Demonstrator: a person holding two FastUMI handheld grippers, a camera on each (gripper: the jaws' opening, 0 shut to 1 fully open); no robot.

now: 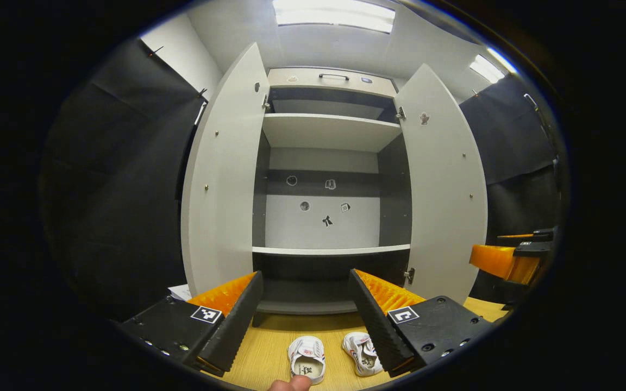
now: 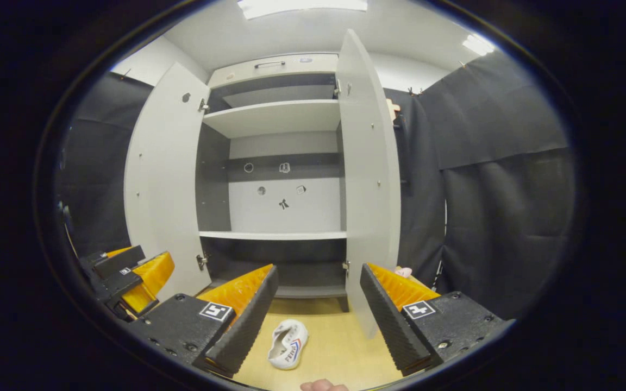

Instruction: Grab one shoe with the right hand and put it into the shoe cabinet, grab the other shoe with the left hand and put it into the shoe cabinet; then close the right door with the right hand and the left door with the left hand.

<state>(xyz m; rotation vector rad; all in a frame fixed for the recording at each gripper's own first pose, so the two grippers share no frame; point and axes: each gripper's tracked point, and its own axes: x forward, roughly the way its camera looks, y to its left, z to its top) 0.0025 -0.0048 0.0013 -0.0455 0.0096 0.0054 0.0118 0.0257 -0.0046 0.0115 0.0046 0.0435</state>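
Note:
Two small white shoes lie side by side on the wooden floor in front of the shoe cabinet [image 1: 329,130]: one shoe [image 1: 306,358] and the other shoe [image 1: 362,353] to its right. My left gripper [image 1: 306,278] hangs open above them, holding nothing. In the right gripper view one white shoe [image 2: 288,336] lies below my right gripper [image 2: 318,270], which is open and holds nothing. The cabinet [image 2: 269,117] has its left door [image 1: 220,179] and right door [image 1: 443,184] both swung wide open. My right gripper [image 1: 514,255] also appears far right in the left gripper view.
Black cloth walls flank the cabinet on both sides. The left door [image 2: 163,179] and right door [image 2: 370,163] jut out toward me. The left gripper [image 2: 128,274] sits at the left edge of the right gripper view. A fingertip [image 1: 290,384] shows at the bottom.

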